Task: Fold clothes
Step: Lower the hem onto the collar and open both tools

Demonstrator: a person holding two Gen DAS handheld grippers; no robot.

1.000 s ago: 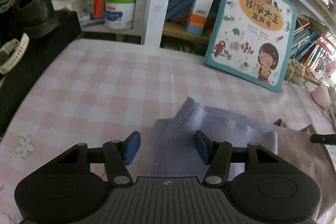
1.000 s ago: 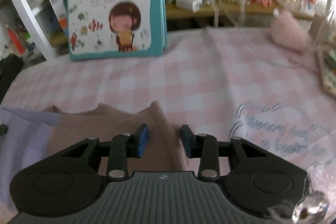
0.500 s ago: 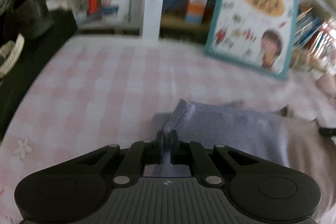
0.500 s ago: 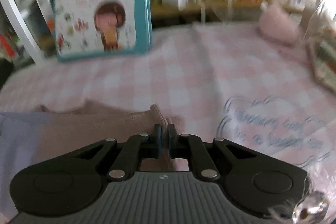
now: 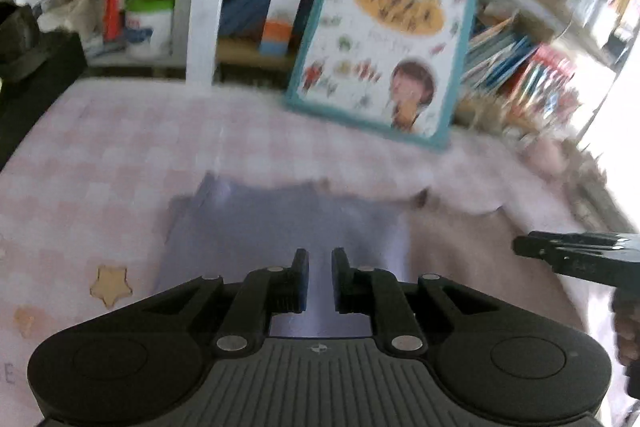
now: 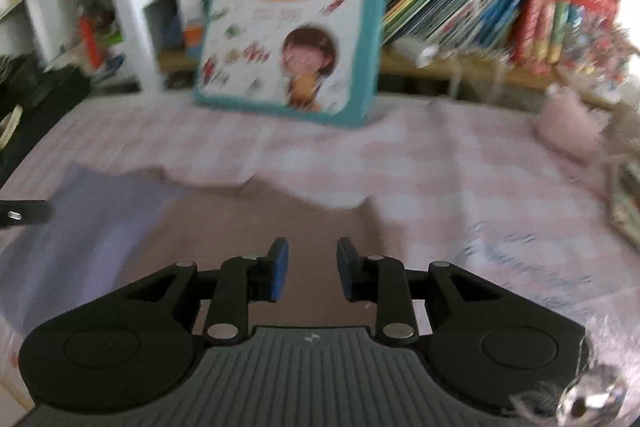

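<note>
1. Bookshelves and a propped picture book (image 6: pixel 296 27) stand behind the pink checked counter (image 6: pixel 440 167).
2. On it lies a garment, its lavender part (image 5: pixel 280 227) left, its tan part (image 6: pixel 280 219) right.
3. Left gripper (image 5: pixel 319 279) and right gripper (image 6: pixel 308 267) hover over it with fingers parted, grasping nothing.
4. Judgement: between folds; a further fold needs both to pinch an edge.

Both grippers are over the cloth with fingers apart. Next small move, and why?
Probably lift both clear and re-aim at the far edge. The left gripper and right gripper are open, holding nothing; the lavender-and-tan garment lies flat on the checked tablecloth, so this fold looks laid.
</note>
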